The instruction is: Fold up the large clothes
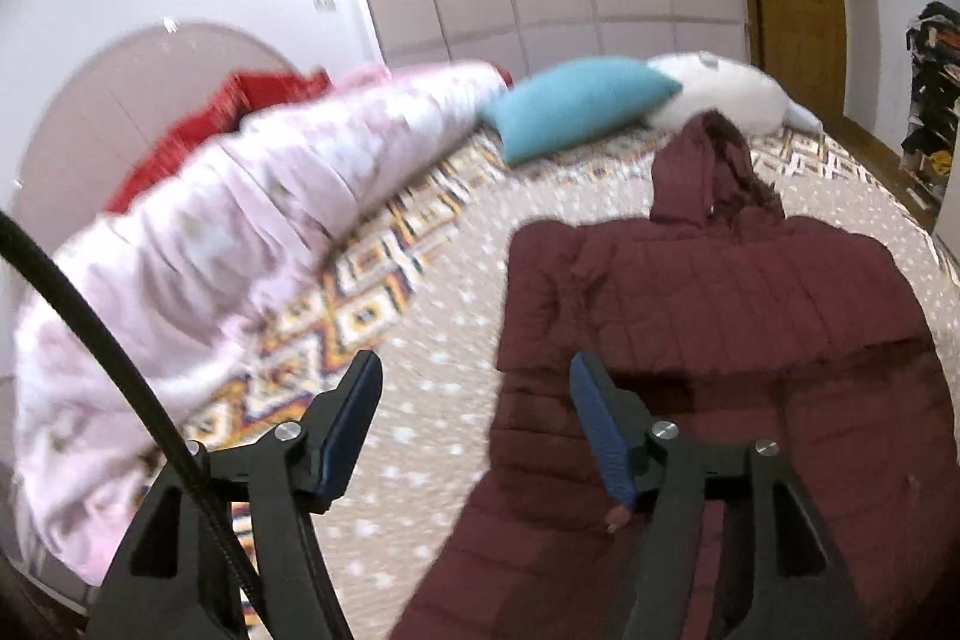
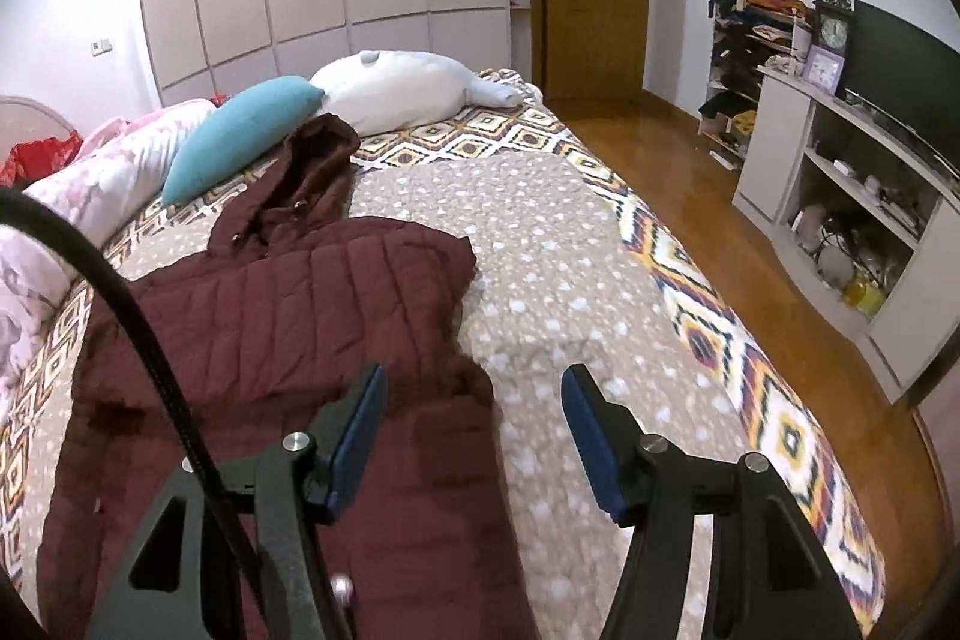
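Observation:
A large maroon quilted hooded coat lies flat on the bed, hood toward the pillows, with its sleeves folded in over the body. My left gripper hangs above the coat's left edge, open, with nothing between its blue pads. My right gripper hovers above the coat's right edge, open too and holding nothing. The left wrist view is motion-blurred.
The bed has a beige dotted cover with a patterned border. A pink rolled duvet, a teal pillow and a white plush lie at its head. Wooden floor, a shelf unit and a TV stand to the right.

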Available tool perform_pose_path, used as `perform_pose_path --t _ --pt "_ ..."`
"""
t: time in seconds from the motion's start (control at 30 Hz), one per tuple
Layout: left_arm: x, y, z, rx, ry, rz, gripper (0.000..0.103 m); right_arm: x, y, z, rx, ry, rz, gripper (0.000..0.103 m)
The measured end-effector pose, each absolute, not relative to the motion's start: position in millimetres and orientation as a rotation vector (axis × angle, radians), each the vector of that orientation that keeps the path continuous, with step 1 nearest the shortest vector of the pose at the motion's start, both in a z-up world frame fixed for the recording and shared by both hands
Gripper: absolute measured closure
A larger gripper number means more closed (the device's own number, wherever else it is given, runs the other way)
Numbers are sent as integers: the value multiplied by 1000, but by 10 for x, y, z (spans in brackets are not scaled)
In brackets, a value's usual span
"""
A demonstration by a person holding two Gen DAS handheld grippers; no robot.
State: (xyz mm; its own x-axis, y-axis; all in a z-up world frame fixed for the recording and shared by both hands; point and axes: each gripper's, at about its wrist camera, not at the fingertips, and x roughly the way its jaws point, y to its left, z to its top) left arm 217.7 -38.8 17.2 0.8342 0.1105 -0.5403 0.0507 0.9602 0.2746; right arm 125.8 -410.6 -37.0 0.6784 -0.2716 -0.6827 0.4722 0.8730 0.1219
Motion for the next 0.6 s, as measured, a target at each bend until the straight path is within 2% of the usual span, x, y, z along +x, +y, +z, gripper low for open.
perform_pose_path --t 0.1,0.33,0.6 --pt "1878 -393 405 297 524 45 27 1109 -4039 -309 284 731 -407 37" --pt "1462 -497 930 284 486 -53 27 845 -3902 155 266 699 -365 36" --pt "1177 -656 1523 308 402 -124 23 758 -3841 1198 158 572 -378 30"
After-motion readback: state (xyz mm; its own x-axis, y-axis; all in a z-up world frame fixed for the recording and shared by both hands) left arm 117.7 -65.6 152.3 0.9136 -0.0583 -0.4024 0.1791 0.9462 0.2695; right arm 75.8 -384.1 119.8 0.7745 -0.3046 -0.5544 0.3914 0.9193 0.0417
